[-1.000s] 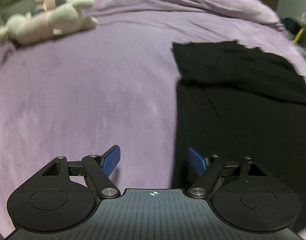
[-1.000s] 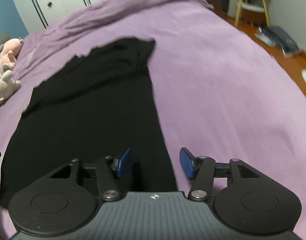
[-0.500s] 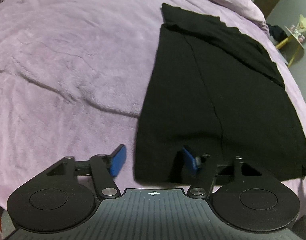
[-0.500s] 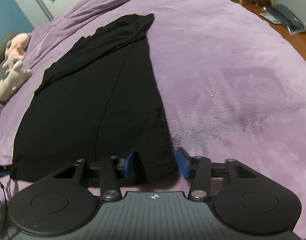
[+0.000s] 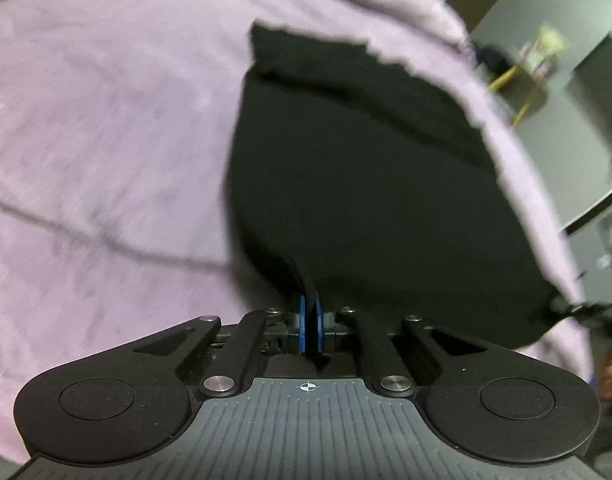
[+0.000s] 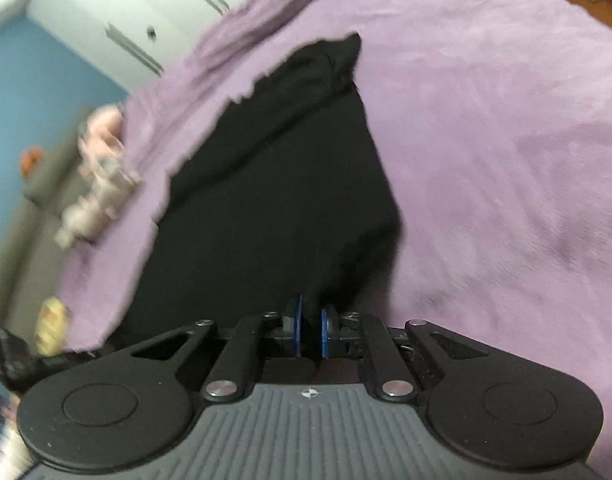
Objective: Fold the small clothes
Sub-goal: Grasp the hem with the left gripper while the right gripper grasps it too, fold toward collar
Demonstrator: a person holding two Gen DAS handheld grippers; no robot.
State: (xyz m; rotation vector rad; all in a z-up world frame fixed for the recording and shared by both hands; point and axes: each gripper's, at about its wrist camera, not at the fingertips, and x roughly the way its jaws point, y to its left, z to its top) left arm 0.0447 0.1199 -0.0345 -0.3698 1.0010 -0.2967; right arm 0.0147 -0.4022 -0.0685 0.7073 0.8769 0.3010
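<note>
Left wrist view: my left jaws (image 5: 310, 322) are clenched on the near hem of the black garment (image 5: 358, 184), and my right jaws (image 6: 310, 330) pinch the other near corner. It seems soft, light and limp; corners are best. It stretches toward 12 o'clock on the purple bed (image 5: 105, 140).

The left hand-held gripper (image 5: 310, 312) pinches the near left corner of a black garment (image 5: 358, 184), which lies on a bed's purple blanket (image 5: 105, 140).
</note>
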